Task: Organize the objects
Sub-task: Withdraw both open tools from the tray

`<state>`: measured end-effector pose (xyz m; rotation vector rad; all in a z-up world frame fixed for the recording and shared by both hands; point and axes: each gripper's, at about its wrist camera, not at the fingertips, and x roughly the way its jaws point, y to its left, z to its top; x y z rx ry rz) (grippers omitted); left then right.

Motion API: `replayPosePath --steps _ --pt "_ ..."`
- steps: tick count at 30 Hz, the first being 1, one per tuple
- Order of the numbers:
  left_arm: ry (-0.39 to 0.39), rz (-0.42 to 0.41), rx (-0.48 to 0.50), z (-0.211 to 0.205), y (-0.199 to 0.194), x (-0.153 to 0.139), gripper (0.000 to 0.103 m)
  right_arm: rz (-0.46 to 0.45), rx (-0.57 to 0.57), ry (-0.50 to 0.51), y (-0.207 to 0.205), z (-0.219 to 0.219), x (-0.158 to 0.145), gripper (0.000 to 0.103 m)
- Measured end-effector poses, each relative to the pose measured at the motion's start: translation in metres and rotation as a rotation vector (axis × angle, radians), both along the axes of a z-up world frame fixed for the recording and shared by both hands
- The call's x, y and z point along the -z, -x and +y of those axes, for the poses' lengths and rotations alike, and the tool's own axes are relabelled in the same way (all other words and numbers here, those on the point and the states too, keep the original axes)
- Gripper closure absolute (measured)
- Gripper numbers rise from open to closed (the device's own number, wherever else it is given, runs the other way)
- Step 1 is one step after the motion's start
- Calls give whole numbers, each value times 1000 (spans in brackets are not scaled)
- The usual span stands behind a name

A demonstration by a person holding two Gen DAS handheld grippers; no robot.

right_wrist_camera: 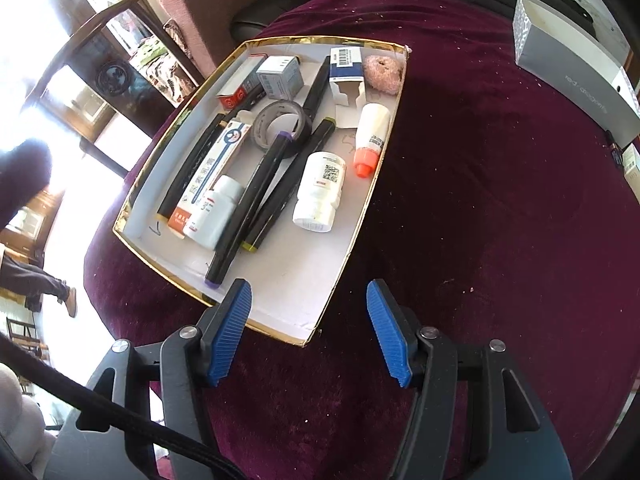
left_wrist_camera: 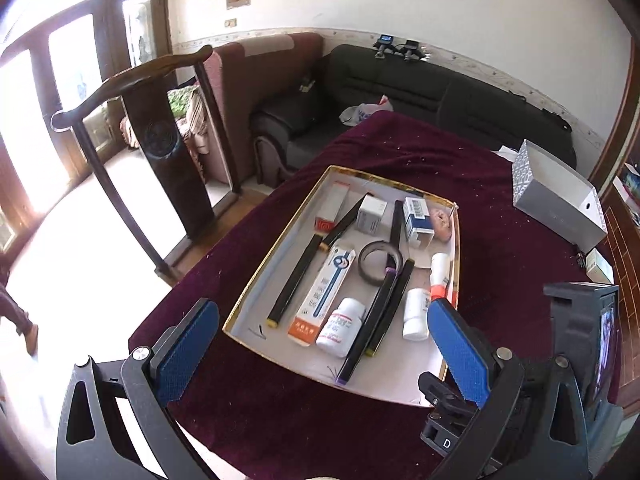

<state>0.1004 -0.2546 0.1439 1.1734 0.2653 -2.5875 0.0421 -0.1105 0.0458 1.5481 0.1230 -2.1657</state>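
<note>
1. The left wrist view alone shows the room beyond the bench (left_wrist_camera: pixel 400 160): a dark wooden chair (left_wrist_camera: pixel 160 140) at the left, then a black sofa (left_wrist_camera: pixel 400 84) along the wall. It also catches part of the other device at its right edge.
2. The right wrist view alone reads the printed code on the right-hand white bottle (right_wrist_camera: pixel 320 190) and the ribbed faces of its own blue pads.
3. Both views show a shallow white cardboard tray (left_wrist_camera: pixel 248 308) with a gold rim, lying on the bench's plush maroon cloth.
4. In the tray, left to right: long black marker pens (right_wrist_camera: pixel 248 204), a flat orange-ended carton (right_wrist_camera: pixel 212 172), a glossy white pill bottle (right_wrist_camera: pixel 214 218), a grey roll of tape (right_wrist_camera: pixel 280 126), and a white tube with an orange cap (right_wrist_camera: pixel 370 140).
5. A grey oblong box (right_wrist_camera: pixel 576 76) sits on the cloth, well apart to the right.
6. The left hand-held gripper (left_wrist_camera: pixel 320 344) hangs over the tray's near end, jaws wide, nothing between them.
7. The right hand-held gripper (right_wrist_camera: pixel 310 332) hangs over the tray's near right corner, jaws parted and empty.
</note>
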Motion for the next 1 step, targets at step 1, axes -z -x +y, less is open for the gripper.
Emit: replayPosePath --steps 1 --pt "-4 -5 -3 0 0 1 1 4 -4 0 -1 0 -1 42"
